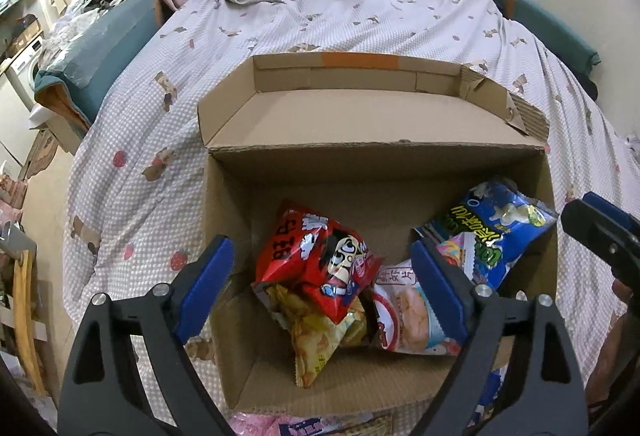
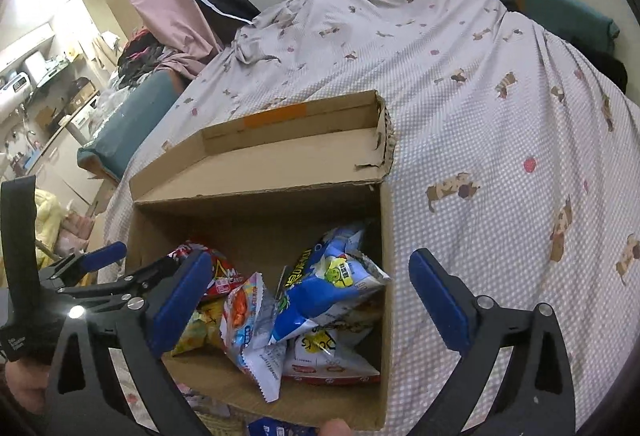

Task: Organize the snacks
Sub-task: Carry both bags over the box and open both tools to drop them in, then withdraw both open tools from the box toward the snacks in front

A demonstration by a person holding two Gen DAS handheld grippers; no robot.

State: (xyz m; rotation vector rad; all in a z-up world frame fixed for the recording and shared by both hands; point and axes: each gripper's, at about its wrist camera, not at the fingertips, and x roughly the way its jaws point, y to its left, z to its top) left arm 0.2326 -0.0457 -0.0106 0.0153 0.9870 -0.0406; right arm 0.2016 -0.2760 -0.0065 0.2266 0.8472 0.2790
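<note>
Straight ahead of the left tool [image 1: 320,284] sits the cardboard box [image 1: 304,165] on the bed [image 1: 360,7], snack bags [image 1: 320,268] heaped inside. Both tools gape wide, gripping nothing; the right tool [image 2: 310,300] hovers over the box's right wall, probably poised to fetch more.

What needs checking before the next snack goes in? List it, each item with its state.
1. Left gripper open and empty: ok.
2. Right gripper open and empty: ok.
3. Cardboard box flap folded back, mouth open: ok.
4. Room left in the box beside the red snack bag and blue snack bag: ok, bare floor shows in front.
5. More packets within reach: cannot tell, only the pink packet edge shows below the box.
</note>
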